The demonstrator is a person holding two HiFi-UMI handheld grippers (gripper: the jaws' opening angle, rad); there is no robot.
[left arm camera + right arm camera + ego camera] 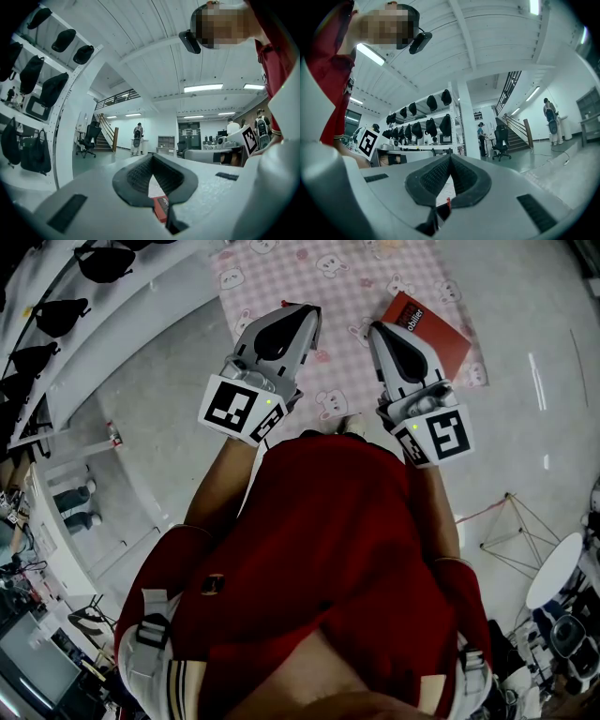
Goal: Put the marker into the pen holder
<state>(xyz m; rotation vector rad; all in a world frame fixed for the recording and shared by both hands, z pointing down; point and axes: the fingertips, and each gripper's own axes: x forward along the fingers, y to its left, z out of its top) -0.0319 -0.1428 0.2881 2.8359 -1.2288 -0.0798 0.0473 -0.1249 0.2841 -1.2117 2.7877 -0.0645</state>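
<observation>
No marker or pen holder shows in any view. In the head view both grippers are held side by side over a pink checked mat (328, 277) printed with bears. My left gripper (305, 307) has its jaws closed together with nothing between them, and its tips meet in the left gripper view (152, 157). My right gripper (380, 326) is also shut and empty, as the right gripper view (450, 157) shows. A red box (427, 329) lies on the mat just beyond the right gripper. A bit of the red box (161, 208) shows below the left jaws.
White shelving with black bags (56, 310) runs along the left. A wire frame (511, 521) and a white round table (553, 568) stand at the right. An office chair (89, 138) and people stand far off in the room.
</observation>
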